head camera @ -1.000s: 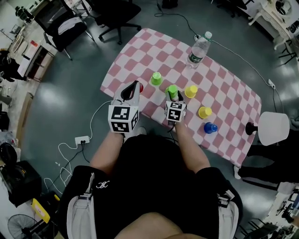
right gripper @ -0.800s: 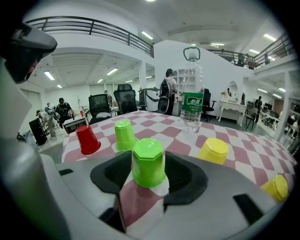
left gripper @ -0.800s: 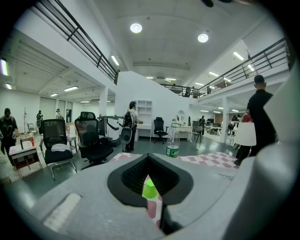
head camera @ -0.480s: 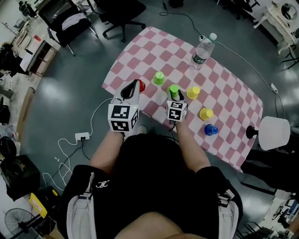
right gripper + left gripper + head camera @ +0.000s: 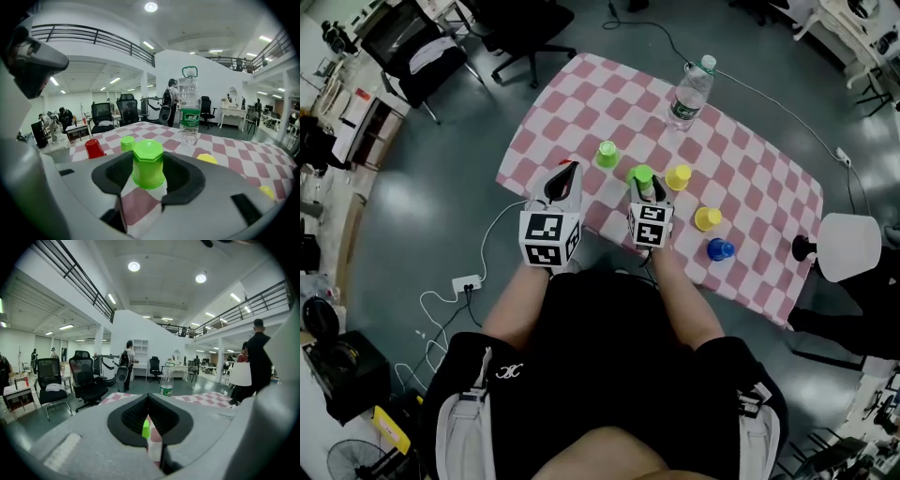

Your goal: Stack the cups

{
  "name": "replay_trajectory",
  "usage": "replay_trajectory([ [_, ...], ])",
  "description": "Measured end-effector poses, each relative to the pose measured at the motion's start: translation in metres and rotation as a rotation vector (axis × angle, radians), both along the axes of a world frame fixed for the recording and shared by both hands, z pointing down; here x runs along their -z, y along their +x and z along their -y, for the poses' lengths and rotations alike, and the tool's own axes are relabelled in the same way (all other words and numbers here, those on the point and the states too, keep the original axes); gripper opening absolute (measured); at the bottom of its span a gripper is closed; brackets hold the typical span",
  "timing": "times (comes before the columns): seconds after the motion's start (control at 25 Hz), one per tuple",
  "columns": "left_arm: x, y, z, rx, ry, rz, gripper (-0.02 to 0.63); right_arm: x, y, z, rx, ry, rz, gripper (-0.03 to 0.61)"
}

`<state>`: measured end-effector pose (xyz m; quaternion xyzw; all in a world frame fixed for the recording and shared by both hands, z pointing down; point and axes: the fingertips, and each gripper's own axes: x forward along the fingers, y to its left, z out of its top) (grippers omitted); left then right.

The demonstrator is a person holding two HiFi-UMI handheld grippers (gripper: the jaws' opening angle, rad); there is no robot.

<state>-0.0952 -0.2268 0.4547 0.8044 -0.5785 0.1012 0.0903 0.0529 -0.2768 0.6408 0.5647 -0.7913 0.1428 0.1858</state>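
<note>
R tool (image 5: pixel 645 190): jaws have just been closing and now sit mid-wide, pads pressing both sides of the green cup (image 5: pixel 148 164). The cup stands upside down btwn them, flat base up. From the head view it's at the tool's tip, over the near-middle of the surface (image 5: pixel 750 169), which has a pink-and-white check cloth. Can't tell if the rim touches the cloth.

L tool (image 5: pixel 569 172): jaws narrow, only a thin slit left, gripping nothing. Thru the slit a sliver of green and check cloth shows. It hangs over the near-left edge of the surface, well apart from the R tool. The red cup (image 5: pixel 94 148) sits upside down just beyond its tip, mostly covered by it from above.

Other cups, all on the cloth, none stacked:
- second green cup (image 5: pixel 607 154): beyond and left of the held one, near but not touching.
- far yellow cup (image 5: pixel 679 176): just right of the held one.
- near yellow cup (image 5: pixel 708 218): further right, closer to the person.
- blue cup (image 5: pixel 720 249): just beside that, nearest the front edge.

Water bottle (image 5: pixel 687 92) stands upright at the far side, green label, cap on. Lamp (image 5: pixel 847 247) w/ white shade at the right end. Office chair (image 5: pixel 525 33) on the floor beyond the far-left corner.
</note>
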Motion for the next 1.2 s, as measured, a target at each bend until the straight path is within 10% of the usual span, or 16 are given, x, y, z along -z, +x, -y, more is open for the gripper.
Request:
replay_trajectory([
  [1.2,-0.013,0.024,-0.007,-0.436,-0.011,-0.034,0.015,-0.011,0.019,-0.082,-0.37,-0.034,-0.02,0.201],
])
